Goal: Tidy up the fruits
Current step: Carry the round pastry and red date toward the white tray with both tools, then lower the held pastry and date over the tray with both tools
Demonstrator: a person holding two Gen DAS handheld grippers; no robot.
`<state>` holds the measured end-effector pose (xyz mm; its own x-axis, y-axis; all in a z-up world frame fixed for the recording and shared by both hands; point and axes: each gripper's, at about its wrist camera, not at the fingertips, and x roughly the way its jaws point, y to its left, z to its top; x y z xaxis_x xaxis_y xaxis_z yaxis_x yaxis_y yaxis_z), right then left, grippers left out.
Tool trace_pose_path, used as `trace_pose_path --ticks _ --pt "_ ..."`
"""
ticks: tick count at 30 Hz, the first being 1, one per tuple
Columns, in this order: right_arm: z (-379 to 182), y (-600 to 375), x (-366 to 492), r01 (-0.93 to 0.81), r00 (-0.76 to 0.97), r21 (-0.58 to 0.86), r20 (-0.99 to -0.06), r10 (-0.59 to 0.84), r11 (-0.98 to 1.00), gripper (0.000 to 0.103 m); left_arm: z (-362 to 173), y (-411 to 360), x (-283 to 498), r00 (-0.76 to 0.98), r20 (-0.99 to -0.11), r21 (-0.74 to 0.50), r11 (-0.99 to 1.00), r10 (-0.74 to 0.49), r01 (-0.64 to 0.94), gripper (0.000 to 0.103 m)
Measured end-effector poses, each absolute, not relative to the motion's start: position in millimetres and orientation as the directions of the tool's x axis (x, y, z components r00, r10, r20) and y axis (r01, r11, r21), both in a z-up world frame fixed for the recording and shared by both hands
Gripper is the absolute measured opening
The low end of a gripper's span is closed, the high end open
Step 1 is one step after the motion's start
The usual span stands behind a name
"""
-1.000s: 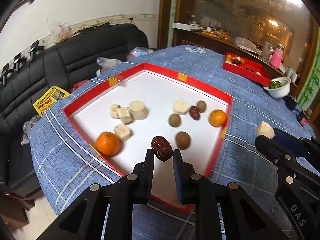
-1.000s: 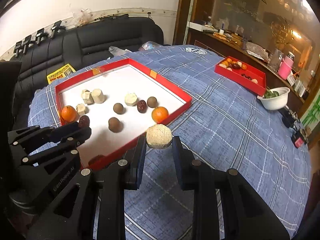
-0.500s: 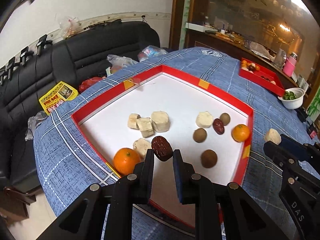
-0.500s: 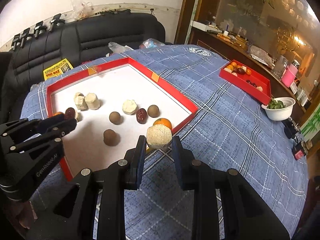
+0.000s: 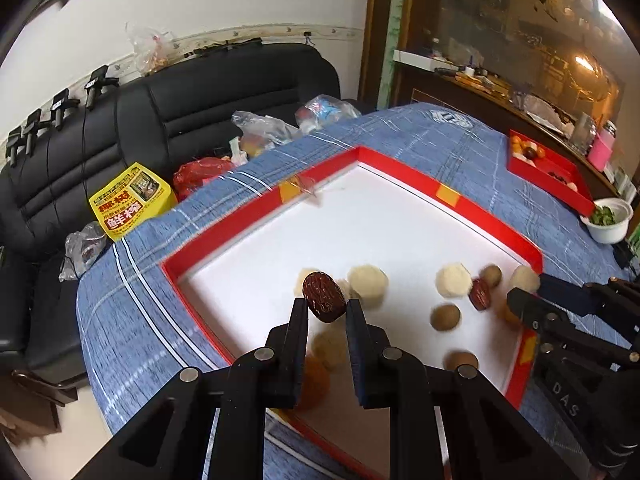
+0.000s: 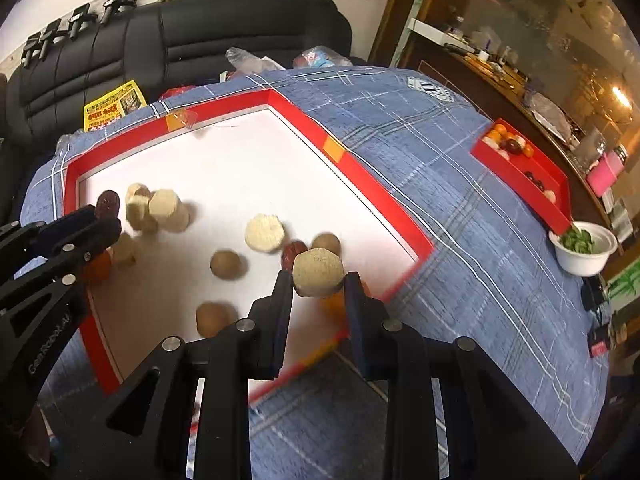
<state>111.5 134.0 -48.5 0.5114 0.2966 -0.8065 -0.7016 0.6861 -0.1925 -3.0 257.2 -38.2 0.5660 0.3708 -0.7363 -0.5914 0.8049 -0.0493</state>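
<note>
Black sofa cushions (image 5: 208,96) back a round worktop (image 5: 460,148) under a blue plaid cloth, with a big red-rimmed tray (image 5: 224,236) on it. On the left, the left gripper (image 5: 327,312) has its fingers narrowed onto a dark red date (image 5: 323,297), held above the tray's near left part, over a cluster of pale peeled chunks (image 5: 367,285). Mid-tray lie brown round fruits (image 6: 226,265), another pale chunk and a second date (image 6: 291,254). To the right, the right gripper (image 6: 316,285) pinches a pale faceted chunk (image 6: 318,273) above the tray's near right rim. Far right sit a smaller red tray (image 6: 556,184) and a white bowl (image 6: 584,252). Both pieces are gripped only at the fingertips, so a jolt could make the date twist out or the chunk slip; a careless drop would likely scatter the loose fruits below.
</note>
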Motion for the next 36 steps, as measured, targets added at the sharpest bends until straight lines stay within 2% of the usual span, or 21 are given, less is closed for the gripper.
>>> trace_pose_path --ticks 11,36 --pt "-60 167 138 -0.706 0.488 -0.182 -0.826 0.283 0.685 0.026 -44 292 15 0.534 -0.761 -0.059 0.782 0.367 -0.621 0.018" --pt "-67 193 150 -0.72 0.466 -0.164 -0.835 0.293 0.675 0.025 -47 287 31 0.534 -0.757 -0.029 0.798 0.376 -0.602 0.018"
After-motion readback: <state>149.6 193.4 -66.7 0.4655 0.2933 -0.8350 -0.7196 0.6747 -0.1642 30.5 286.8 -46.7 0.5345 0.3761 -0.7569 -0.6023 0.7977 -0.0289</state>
